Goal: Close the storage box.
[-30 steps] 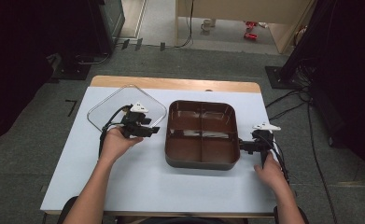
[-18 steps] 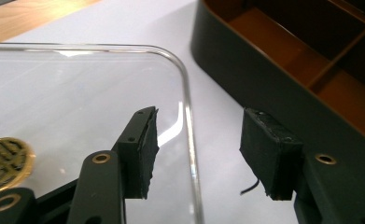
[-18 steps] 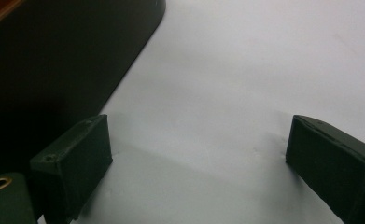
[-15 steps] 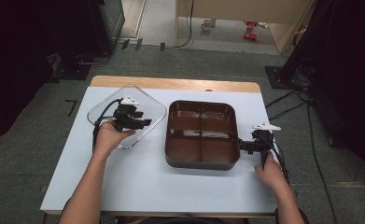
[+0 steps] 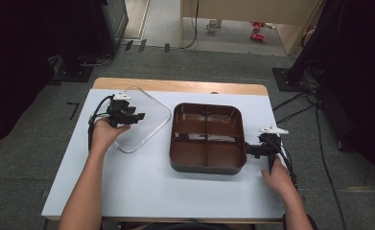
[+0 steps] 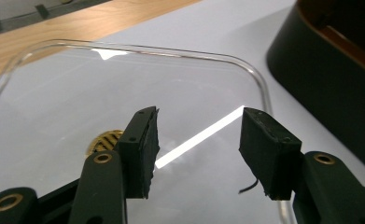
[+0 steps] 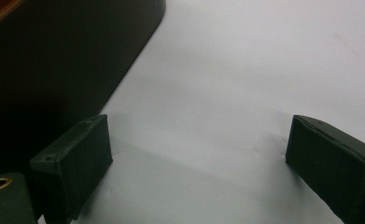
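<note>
Drifting toward nine o'clock since the earlier frame, the left gripper [image 5: 136, 116] hovers with jaws apart over the clear lid [image 5: 149, 125], while the right gripper [image 5: 249, 149], jaws apart, sits beside the brown tray [image 5: 207, 165].

Tray [image 6: 329, 79] cut off at edge — lid [image 6: 124, 84] corner too.

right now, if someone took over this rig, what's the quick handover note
Left gripper: open, nothing between the jaws, hovering over the clear lid.
Right gripper: open, empty, beside the near right corner of the brown four-compartment tray.
Lid lies flat on the table, left of the tray and apart from it.
Done: nothing visibly; tray uncovered and empty.
Left, probably: grip the lid and set it on the tray.
</note>
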A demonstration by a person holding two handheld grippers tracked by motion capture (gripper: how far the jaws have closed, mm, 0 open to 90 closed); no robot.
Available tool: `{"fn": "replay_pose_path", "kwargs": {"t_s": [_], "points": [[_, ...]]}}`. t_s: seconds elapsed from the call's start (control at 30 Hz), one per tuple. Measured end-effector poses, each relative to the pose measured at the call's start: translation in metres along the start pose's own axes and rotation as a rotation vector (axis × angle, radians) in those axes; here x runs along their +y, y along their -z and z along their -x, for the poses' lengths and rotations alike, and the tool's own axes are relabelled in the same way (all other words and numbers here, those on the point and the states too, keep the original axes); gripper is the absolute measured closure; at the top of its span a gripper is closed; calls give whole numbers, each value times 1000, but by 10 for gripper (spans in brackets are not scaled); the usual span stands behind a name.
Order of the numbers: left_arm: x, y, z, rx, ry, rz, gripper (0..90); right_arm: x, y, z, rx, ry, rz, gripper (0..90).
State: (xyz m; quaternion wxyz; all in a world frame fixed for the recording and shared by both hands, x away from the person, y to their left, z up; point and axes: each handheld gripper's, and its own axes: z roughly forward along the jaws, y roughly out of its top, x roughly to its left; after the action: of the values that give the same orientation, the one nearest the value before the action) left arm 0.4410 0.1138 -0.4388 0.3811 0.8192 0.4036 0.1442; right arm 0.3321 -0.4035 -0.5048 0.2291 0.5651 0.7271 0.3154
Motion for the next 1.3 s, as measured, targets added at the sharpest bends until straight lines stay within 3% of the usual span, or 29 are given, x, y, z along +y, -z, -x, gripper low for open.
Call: {"fn": "replay_pose_path", "kwargs": {"t_s": [0.23,0.5,0.67,0.8,1.03,1.3], "points": [[-1,-6,-14,53,2,-14,457,0,0,0,0,0,0,62],[-5,-13,-32,102,34,-20,438,0,0,0,0,0,1,63],[-9,-22,-32,114,16,-51,445,0,0,0,0,0,1,63],[-15,-27,-34,117,27,-74,457,0,0,0,-1,1,0,63],[-20,-30,-35,126,22,-81,579,0,0,0,-1,0,1,63],[-18,-29,-33,141,30,-91,593,0,0,0,-1,0,1,63]]}}
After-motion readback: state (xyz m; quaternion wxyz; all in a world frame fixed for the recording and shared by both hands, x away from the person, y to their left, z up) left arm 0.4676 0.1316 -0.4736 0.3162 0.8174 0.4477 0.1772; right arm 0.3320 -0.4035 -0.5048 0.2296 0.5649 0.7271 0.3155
